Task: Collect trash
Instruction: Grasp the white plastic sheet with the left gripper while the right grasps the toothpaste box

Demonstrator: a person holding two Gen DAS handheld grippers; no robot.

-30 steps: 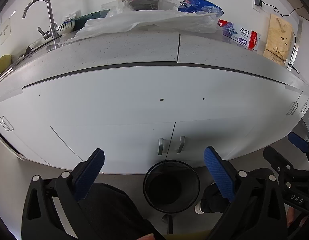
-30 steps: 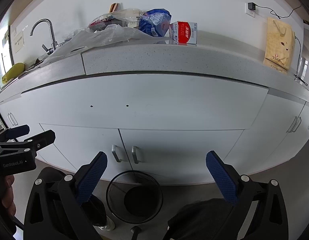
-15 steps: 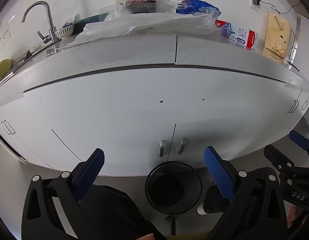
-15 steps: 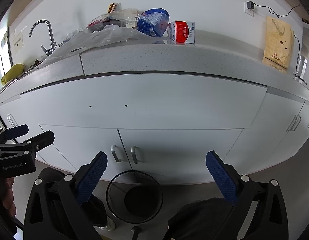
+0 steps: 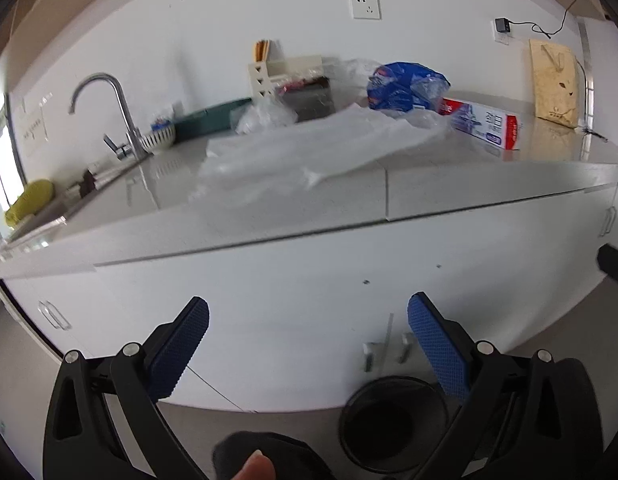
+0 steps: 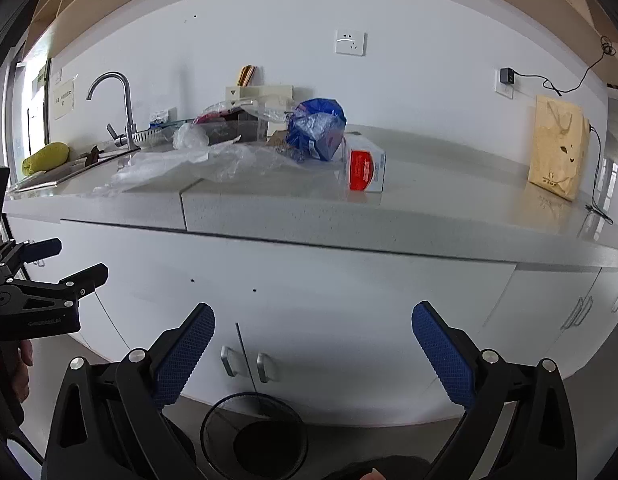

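A crumpled clear plastic sheet [image 5: 309, 148] [image 6: 197, 164] lies across the grey counter. Behind it rests a blue plastic bag [image 5: 405, 86] [image 6: 319, 130], and to its right a red-and-white toothpaste box [image 5: 485, 124] [image 6: 365, 164]. A black mesh trash bin [image 5: 393, 424] [image 6: 255, 436] stands on the floor below the cabinet doors. My left gripper [image 5: 309, 344] is open and empty in front of the cabinet, below the counter edge. My right gripper [image 6: 313, 348] is also open and empty, at about the same height. The left gripper [image 6: 65, 264] shows at the left edge of the right wrist view.
A sink with a chrome faucet [image 5: 109, 112] [image 6: 117, 108] sits at the counter's left, a yellow cloth [image 5: 29, 200] beside it. A cutlery rack [image 5: 285, 76] and a patterned bowl [image 5: 159, 136] stand at the back. A brown paper bag [image 5: 555, 82] [image 6: 557, 144] leans on the wall at the right.
Both grippers have risen and tilted upward, so the countertop and its clutter now show from above. Both stay open and empty.
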